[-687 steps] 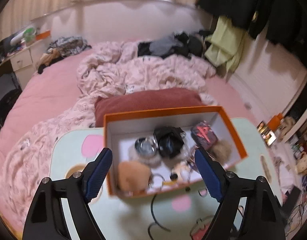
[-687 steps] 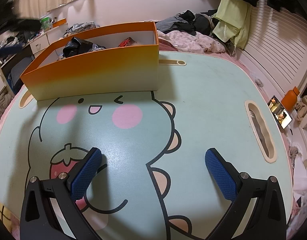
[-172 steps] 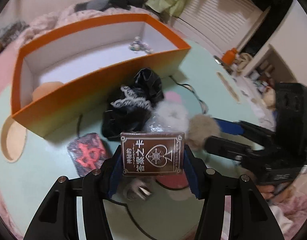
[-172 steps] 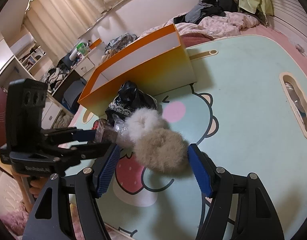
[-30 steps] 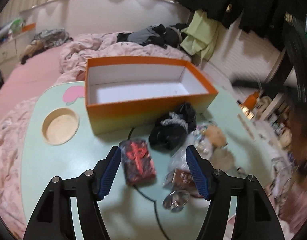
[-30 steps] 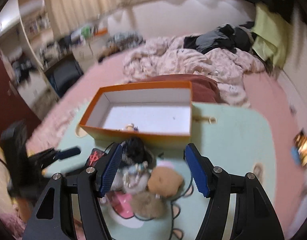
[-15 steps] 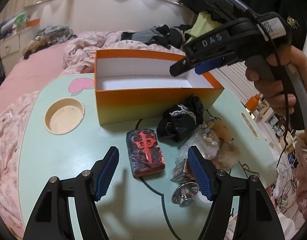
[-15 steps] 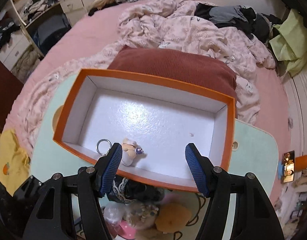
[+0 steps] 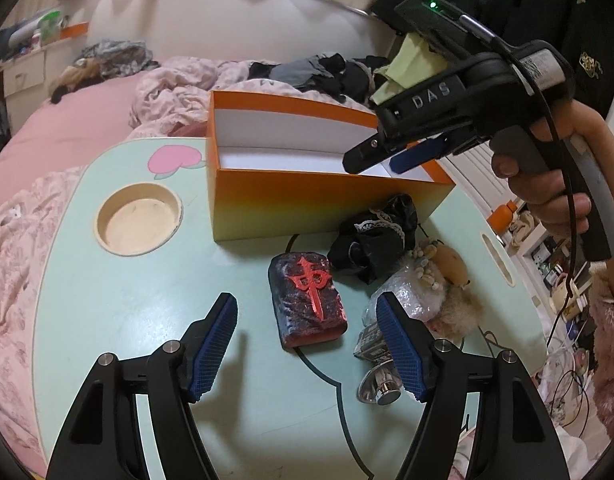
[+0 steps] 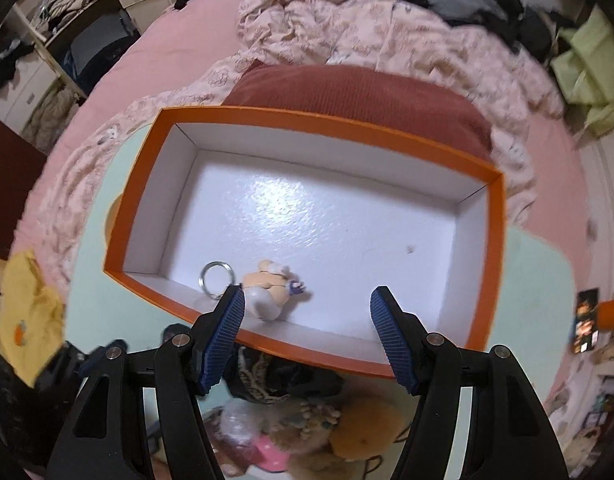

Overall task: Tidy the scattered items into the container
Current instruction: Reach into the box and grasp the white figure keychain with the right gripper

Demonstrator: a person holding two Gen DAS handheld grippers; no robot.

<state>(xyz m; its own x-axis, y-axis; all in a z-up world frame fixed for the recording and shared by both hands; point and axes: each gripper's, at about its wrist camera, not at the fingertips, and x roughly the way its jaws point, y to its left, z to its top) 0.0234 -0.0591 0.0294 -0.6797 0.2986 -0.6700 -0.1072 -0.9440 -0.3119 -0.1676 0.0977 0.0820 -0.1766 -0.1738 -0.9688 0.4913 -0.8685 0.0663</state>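
Note:
An orange box [image 9: 307,196] with a white inside stands on the mint table [image 9: 127,300]. In front of it lies a dark block with a red character [image 9: 307,300], and beside that a black lace pouch [image 9: 375,240], a clear bag of beads [image 9: 411,296], a brown pompom [image 9: 447,260], a card box [image 9: 371,344] and a metal knob [image 9: 381,386]. My left gripper [image 9: 307,332] is open low over the table, either side of the block's near end. My right gripper [image 10: 305,320] hangs open above the box [image 10: 267,120], empty. A small doll keychain with a ring [image 10: 263,284] lies inside.
A round cup recess [image 9: 139,220] sits in the table at the left. A person's hand [image 9: 547,184] holds the right gripper above the box's right end. A maroon pillow [image 10: 355,96] and rumpled pink bedding [image 9: 67,128] lie behind the table.
The right gripper has swung from a view across the room to pointing down over the box, entering the left wrist view. The left gripper crept slightly closer to the red-character block.

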